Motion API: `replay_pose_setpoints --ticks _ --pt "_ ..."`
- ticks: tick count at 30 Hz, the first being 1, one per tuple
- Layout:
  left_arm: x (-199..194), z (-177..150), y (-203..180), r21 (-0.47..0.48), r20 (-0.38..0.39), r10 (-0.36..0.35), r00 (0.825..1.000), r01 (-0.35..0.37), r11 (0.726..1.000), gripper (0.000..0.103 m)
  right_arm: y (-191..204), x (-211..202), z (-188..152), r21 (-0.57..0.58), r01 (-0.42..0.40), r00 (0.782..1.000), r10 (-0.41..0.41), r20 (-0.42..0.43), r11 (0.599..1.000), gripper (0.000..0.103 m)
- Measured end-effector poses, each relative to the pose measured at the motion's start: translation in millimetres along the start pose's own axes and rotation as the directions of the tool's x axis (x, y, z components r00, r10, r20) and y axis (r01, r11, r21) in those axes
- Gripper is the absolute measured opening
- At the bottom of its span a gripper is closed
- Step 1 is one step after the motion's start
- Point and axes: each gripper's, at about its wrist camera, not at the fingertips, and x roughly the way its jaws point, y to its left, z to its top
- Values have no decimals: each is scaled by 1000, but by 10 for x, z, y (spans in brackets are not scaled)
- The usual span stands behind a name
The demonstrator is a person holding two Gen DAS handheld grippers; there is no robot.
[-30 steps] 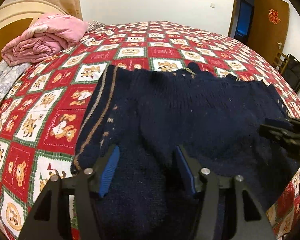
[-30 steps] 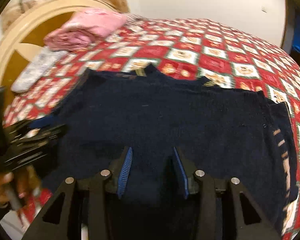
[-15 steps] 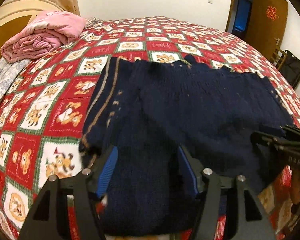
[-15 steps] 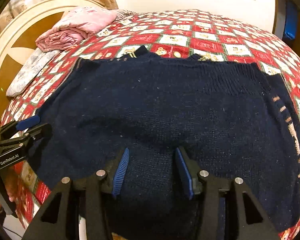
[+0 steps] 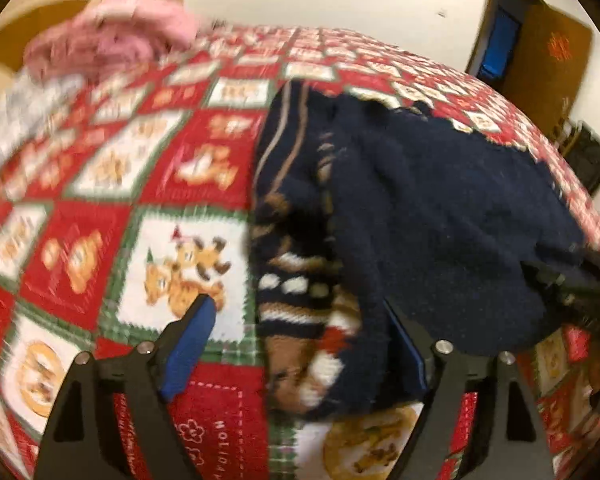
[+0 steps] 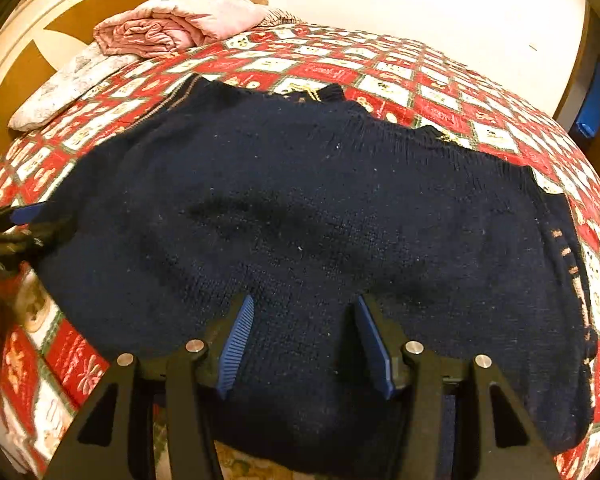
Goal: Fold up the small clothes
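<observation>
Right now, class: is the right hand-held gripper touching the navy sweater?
Cannot tell. The right wrist view shows the right hand-held gripper open over the navy sweater, but neither contact nor gap shows.

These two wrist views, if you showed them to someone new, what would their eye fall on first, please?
First the dark navy knitted sweater, spread wide across the middle of the bed, with its patterned side showing at the left edge in the left wrist view. Next the loud red and white cartoon quilt under it. Then the pink bundle of bedding by the headboard, and the open blue-padded left gripper and right gripper at the sweater's near edge.
</observation>
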Motion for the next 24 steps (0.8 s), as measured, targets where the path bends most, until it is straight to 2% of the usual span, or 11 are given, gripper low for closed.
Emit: replay_pose_setpoints --ticks 1,3,6,8,10,13,18,24 --pt "-41 -5 38 -24 15 -21 1000 22 999 85 -2 -51 14 16 2 1000 -2 5 1000 55" --pt "-124 -7 93 -27 39 -19 999 20 999 85 70 -148 33 2 0 999 0 32 1000 55" --pt "-238 -16 291 -74 92 -50 994 57 996 87 401 -352 46 -88 -34 995 42 91 996 55" --pt "-259 -2 435 -120 109 -36 993 49 992 88 682 -443 47 -156 -61 990 80 119 986 55" --pt "-269 12 596 -173 119 14 993 7 985 88 957 -471 39 -213 -92 985 121 124 973 55" --pt "-256 2 761 -228 111 1 994 24 973 88 1378 -421 4 -293 -114 983 151 109 949 55" --pt "-263 -47 824 -235 108 -3 994 28 972 88 1902 -355 -74 -398 -65 984 126 128 915 55" --pt "-287 -30 968 -260 118 -14 993 44 964 88 2128 -229 -9 -403 -5 987 68 144 915 56"
